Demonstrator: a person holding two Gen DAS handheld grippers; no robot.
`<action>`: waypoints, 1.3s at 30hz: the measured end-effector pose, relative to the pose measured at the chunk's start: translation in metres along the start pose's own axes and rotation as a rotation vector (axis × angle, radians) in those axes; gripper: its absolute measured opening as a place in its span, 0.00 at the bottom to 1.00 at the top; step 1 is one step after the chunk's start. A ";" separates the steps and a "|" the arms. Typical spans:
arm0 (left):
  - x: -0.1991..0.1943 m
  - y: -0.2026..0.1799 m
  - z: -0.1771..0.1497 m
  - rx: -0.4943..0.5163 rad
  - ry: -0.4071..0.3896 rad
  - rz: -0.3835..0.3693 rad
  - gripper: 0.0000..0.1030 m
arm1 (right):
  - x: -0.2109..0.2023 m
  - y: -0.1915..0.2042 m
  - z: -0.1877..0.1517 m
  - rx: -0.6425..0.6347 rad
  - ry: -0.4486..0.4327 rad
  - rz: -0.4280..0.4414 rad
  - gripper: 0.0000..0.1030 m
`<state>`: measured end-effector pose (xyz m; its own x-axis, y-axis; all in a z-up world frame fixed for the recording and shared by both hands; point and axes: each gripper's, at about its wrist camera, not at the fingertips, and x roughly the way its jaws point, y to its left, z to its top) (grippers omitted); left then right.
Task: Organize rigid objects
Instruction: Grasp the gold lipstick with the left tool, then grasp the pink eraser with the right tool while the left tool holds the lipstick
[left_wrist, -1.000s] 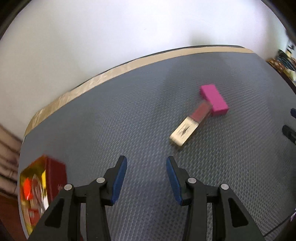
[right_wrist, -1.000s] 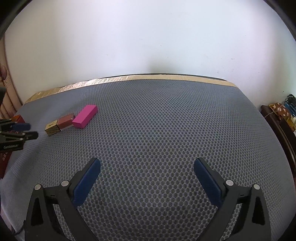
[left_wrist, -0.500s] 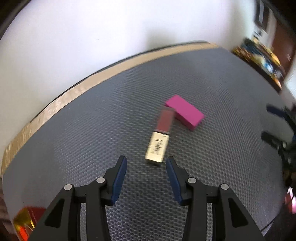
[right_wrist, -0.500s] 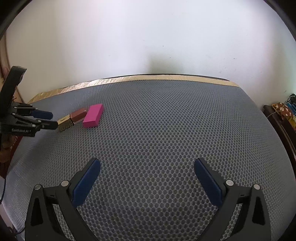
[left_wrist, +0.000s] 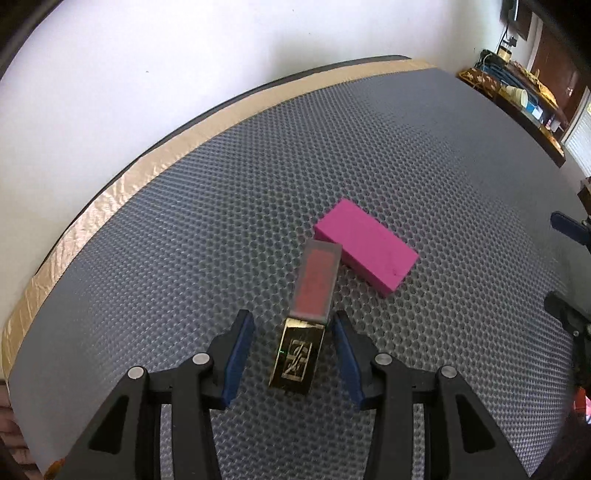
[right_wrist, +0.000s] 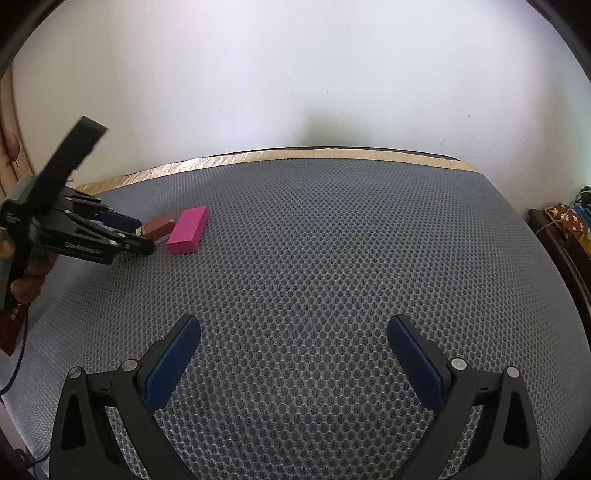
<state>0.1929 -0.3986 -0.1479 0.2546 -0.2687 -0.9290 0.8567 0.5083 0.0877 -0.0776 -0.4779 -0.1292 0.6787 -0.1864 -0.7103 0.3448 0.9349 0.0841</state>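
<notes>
A lipstick tube (left_wrist: 306, 317) with a gold cap and a frosted red body lies on the grey honeycomb mat (left_wrist: 184, 240). Its far end touches a pink block (left_wrist: 365, 247). My left gripper (left_wrist: 293, 328) is open, its blue pads either side of the gold cap, not closed on it. In the right wrist view the left gripper (right_wrist: 135, 232) sits at the left by the lipstick (right_wrist: 159, 228) and the pink block (right_wrist: 187, 229). My right gripper (right_wrist: 293, 332) is wide open and empty over bare mat.
A tan tape strip (left_wrist: 122, 188) edges the mat's far side against a white wall. A cluttered shelf (left_wrist: 524, 88) stands beyond the mat's right edge. A dark red object (right_wrist: 11, 325) lies at the mat's left edge.
My left gripper has swung right and moved forward, so the lipstick's gold cap now lies between its open pads. The right gripper has held still.
</notes>
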 end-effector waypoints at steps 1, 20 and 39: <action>0.002 0.003 0.003 -0.004 -0.004 -0.006 0.44 | 0.000 0.000 0.000 0.001 0.000 0.000 0.98; -0.040 0.034 -0.125 -0.598 -0.129 -0.082 0.20 | 0.013 -0.006 0.005 0.018 0.032 -0.035 0.98; -0.064 0.020 -0.189 -0.726 -0.151 -0.023 0.21 | 0.048 0.064 0.066 -0.067 0.068 0.094 0.97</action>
<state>0.1086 -0.2168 -0.1551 0.3435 -0.3690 -0.8636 0.3638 0.9001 -0.2399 0.0195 -0.4473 -0.1115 0.6598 -0.0781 -0.7474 0.2359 0.9658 0.1073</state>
